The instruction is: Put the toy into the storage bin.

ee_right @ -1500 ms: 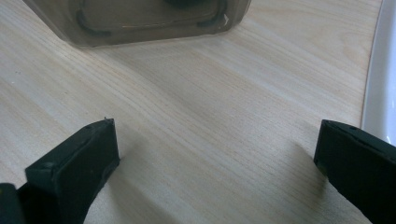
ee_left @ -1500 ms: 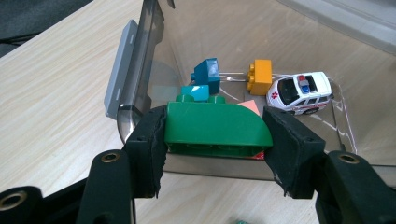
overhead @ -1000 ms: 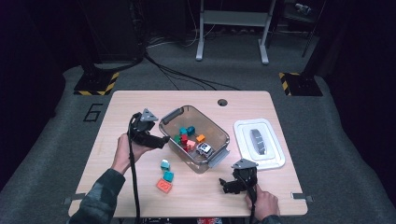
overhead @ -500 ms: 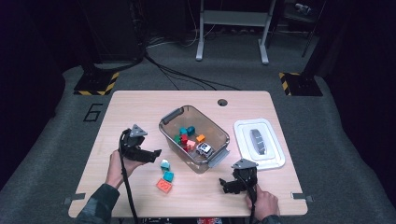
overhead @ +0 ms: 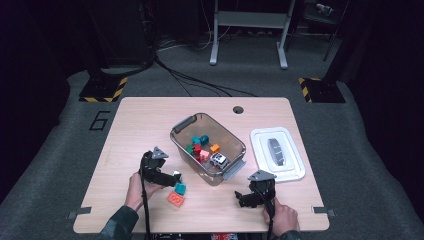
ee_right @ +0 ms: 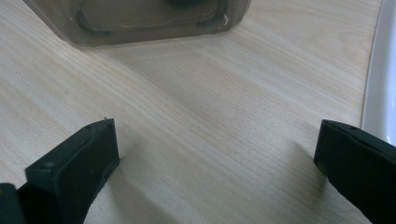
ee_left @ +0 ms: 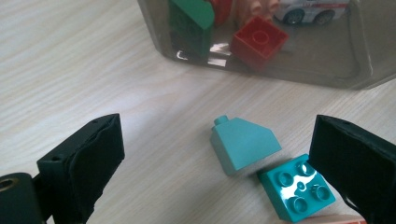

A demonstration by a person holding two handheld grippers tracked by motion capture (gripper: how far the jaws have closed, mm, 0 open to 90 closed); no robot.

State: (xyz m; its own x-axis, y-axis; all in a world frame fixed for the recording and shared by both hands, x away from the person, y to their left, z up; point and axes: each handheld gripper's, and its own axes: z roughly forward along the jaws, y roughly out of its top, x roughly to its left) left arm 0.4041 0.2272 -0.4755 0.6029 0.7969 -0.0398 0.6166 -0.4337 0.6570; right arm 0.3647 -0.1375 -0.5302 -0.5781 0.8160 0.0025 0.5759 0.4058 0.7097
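Between the wide-apart jaws of the left gripper (ee_left: 219, 163), which have just been opening, a pale teal sloped brick (ee_left: 243, 143) lies on the tabletop (ee_left: 93, 70), untouched. It looks light, rigid and smooth; its slanted face would slip, so the flat sides seem the better hold. A darker teal studded brick (ee_left: 295, 186) touches it, near one jaw. Beyond stands the clear bin (ee_left: 336, 70). The right gripper (ee_right: 215, 158) rests with jaws apart, empty.

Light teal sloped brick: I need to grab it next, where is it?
The sloped brick lies on the table between the left gripper's open jaws, near the bin.
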